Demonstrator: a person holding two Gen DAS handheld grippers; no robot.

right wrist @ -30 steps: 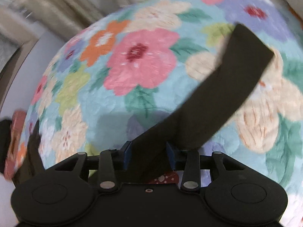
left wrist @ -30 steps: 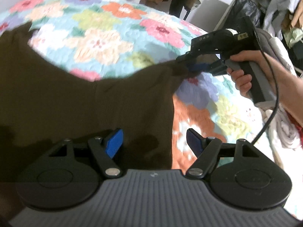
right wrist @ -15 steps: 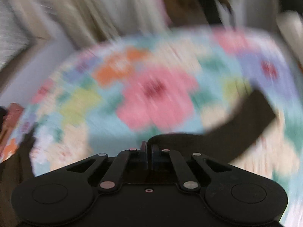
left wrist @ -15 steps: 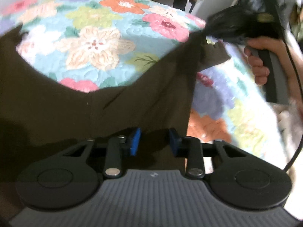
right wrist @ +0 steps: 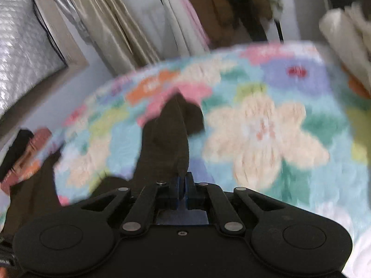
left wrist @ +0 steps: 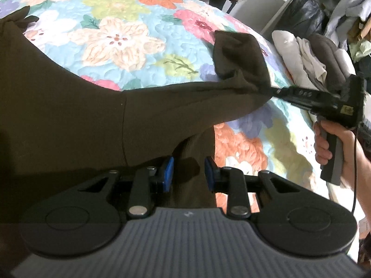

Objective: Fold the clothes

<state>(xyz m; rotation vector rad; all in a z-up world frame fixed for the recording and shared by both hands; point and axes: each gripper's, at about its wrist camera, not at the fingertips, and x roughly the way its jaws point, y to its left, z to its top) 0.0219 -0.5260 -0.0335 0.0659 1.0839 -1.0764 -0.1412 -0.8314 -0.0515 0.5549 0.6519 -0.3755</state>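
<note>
Soft, light, floppy brown garment (left wrist: pixel 69 106): right tool (right wrist: pixel 182 186) clamped on sleeve, left tool (left wrist: pixel 189 170) pinching hem; best gripped at edges.

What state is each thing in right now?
Dark brown fabric garment: spread on the floral quilt, one sleeve lifted and stretched.
Left gripper: fingers partly closed, garment fabric between them.
Right gripper: shut on the sleeve.
Pale folded clothes: stacked at the bed's edge.

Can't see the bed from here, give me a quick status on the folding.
Right gripper shut on brown garment's sleeve, lifted off the floral quilt. Left gripper straddles the side edge. Clothes pile at bed's edge, apart.
</note>
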